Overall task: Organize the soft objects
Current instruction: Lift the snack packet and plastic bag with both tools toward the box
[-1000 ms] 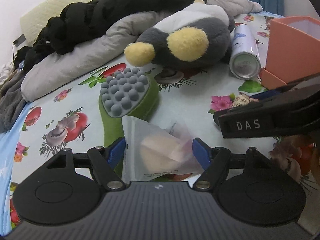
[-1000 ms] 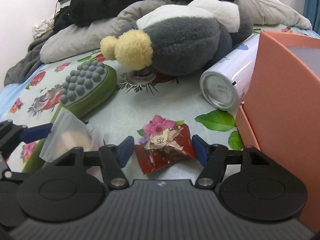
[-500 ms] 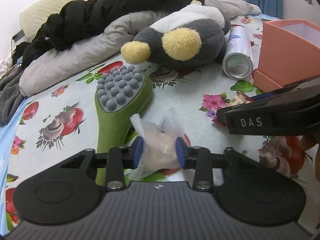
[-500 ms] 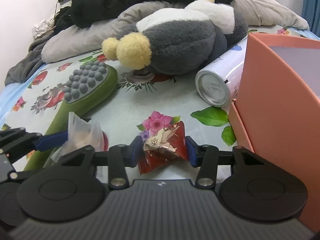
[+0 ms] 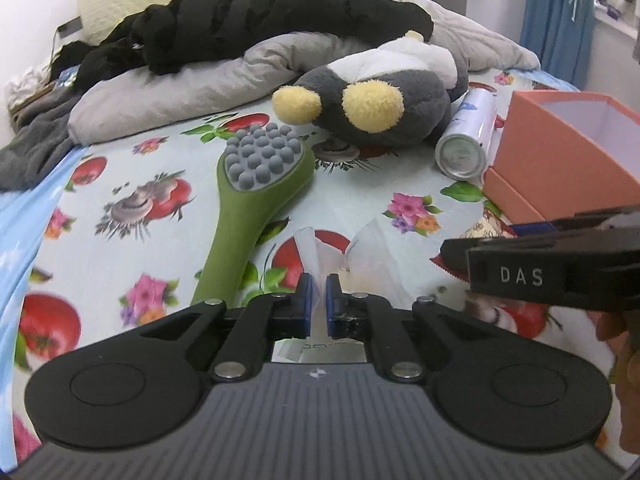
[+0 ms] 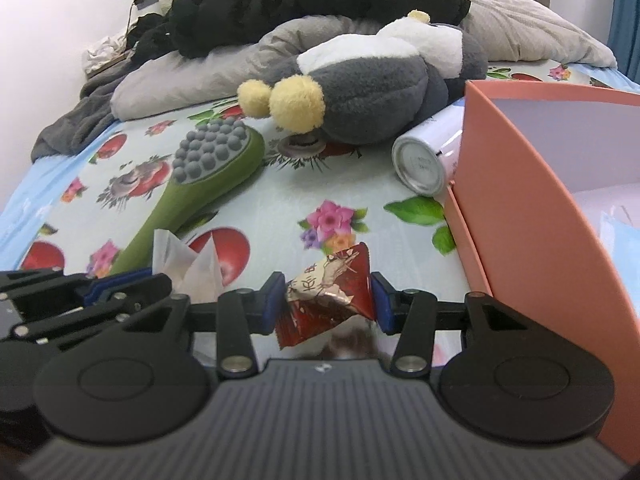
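Beside the pink box (image 5: 560,160), through my left wrist camera, I see my left gripper (image 5: 316,300) clenched on a clear plastic pouch (image 5: 360,256); its blue pads have just come together on the film and the pouch bulges out beyond them. Ahead of it a green massage brush (image 5: 256,196) lies on the flowered sheet (image 5: 120,208), farther from the box than the pouch. A white spray can (image 5: 468,140) lies on its side against the box's far corner, touching the grey plush toy (image 5: 380,108) behind it. My right gripper's black body crosses the frame just in front of the box.

Over to the right wrist camera: my right gripper (image 6: 328,300) grasps a red foil packet (image 6: 332,296), both pads pressed on its sides, and the packet hangs clear of the sheet just beside the box's (image 6: 540,220) near wall. On the side away from the box, my left gripper's fingers (image 6: 120,284) show with the pouch (image 6: 188,256) crumpled between them.
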A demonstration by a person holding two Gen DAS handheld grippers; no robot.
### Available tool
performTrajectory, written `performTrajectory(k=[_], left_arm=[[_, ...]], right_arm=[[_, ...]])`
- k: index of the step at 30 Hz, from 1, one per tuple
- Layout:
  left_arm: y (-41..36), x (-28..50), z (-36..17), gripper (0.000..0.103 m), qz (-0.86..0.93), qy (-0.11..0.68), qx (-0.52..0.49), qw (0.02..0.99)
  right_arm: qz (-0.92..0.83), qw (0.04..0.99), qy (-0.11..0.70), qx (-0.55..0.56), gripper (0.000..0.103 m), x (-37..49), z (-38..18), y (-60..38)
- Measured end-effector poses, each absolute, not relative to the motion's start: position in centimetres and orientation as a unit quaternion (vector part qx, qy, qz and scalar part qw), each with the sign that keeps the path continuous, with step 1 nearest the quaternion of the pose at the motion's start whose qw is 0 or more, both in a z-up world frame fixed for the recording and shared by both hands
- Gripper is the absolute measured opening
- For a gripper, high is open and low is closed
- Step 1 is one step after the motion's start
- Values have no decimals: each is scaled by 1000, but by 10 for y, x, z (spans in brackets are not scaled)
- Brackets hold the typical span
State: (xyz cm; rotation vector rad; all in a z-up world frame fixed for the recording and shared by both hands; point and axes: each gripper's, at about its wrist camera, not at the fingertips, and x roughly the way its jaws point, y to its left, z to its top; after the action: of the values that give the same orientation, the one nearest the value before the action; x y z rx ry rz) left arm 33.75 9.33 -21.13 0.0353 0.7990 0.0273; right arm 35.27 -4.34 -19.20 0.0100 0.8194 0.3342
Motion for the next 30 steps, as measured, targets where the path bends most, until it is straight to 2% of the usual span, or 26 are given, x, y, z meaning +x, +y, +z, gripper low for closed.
performTrajectory(k=[15,30], left_arm=[[87,243,-165,8,57,392,-82,914],[71,151,-98,8,74,346,-102,930]], right_arm=[[188,893,409,-6,49,272,-160,-68],[197,907,371,-2,49,190,-104,-95]])
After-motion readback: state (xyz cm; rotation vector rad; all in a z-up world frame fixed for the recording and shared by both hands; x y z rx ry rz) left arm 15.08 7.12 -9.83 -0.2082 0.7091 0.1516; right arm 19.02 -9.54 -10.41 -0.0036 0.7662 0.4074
